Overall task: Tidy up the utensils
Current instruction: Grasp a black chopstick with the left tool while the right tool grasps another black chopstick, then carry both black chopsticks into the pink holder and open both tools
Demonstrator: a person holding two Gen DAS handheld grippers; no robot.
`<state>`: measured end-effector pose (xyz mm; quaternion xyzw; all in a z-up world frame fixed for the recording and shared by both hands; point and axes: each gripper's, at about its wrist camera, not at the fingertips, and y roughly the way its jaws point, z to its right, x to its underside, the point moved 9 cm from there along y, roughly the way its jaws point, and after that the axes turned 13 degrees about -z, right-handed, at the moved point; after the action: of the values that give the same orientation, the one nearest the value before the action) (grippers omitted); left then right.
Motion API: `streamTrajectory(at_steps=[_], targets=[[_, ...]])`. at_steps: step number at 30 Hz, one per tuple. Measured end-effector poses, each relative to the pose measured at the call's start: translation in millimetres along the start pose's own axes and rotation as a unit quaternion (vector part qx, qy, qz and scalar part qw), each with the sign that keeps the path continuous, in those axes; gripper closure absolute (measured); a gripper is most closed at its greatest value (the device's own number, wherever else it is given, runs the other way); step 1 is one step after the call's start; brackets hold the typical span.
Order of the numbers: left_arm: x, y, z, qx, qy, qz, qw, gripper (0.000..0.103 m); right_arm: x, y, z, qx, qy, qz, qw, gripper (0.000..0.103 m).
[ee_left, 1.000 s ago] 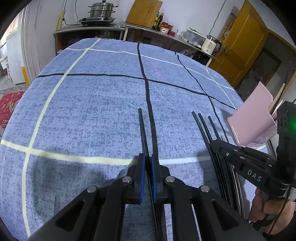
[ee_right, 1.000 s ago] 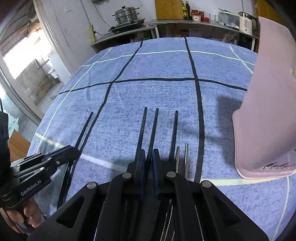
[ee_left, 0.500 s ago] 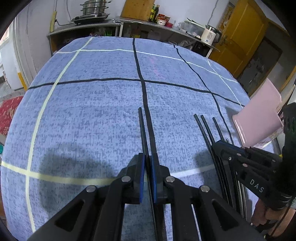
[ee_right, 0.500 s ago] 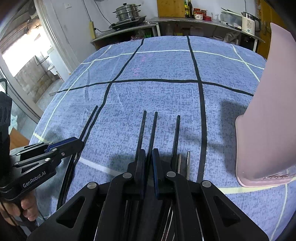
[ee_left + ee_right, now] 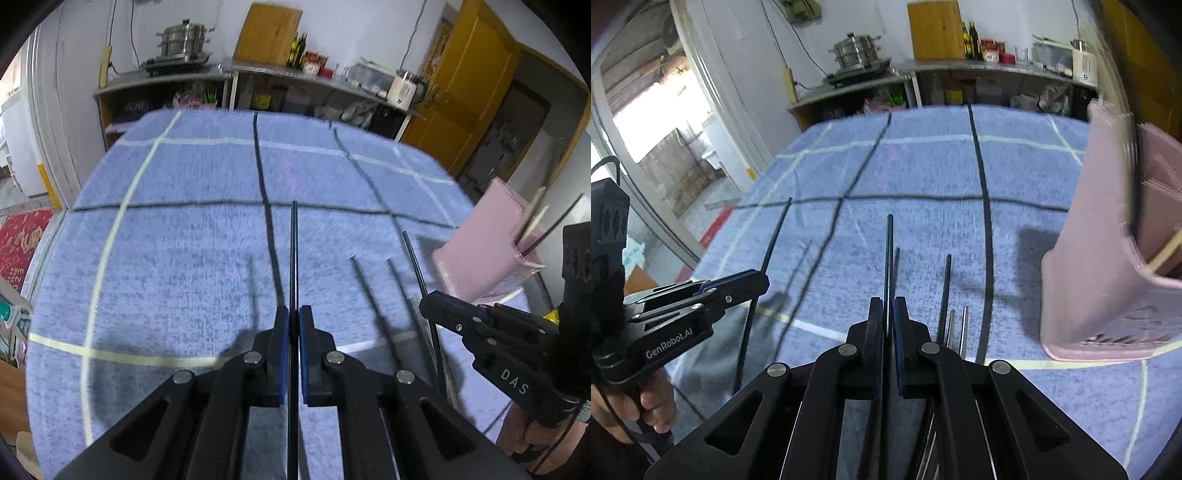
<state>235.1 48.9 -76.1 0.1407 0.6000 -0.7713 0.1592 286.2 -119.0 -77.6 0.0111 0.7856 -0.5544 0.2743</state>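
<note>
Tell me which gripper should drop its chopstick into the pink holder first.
Probably the right gripper: its black chopstick is clamped, and the pink holder stands close on its right, across from the left gripper.

Legible markings: "DAS" in white capitals on the side of the right gripper [image 5: 428, 306], seen from the left wrist; "GenRobot.AI" in white on the side of the left gripper [image 5: 761, 282], seen from the right wrist.
</note>
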Motion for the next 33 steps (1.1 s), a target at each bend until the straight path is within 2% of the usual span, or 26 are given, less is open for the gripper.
streamTrajectory(at_steps=[5, 12, 24, 33], targets=[[-1.4, -43.9, 10.8, 0.008, 0.013, 0.037, 0.9992, 0.097, 2.0, -49.2, -3.1, -0.007, -0.004, 0.045, 0.999, 0.098], [1.4, -78.3, 27.3, 0.019, 0.029, 0.063, 0.9974, 0.097, 9.4, -100.2, -3.8, -0.009, -0.003, 0.091, 0.996, 0.098], [0.7, -114.0, 59.9, 0.039, 0.050, 0.090, 0.9940, 0.097, 12.3, -143.4, 0.8, -0.008, 0.006, 0.133, 0.991, 0.098], [-4.8, -128.8, 92.5, 0.066, 0.067, 0.094, 0.9911, 0.097, 15.3, -177.8, 18.4, 0.002, 0.018, 0.160, 0.987, 0.098]])
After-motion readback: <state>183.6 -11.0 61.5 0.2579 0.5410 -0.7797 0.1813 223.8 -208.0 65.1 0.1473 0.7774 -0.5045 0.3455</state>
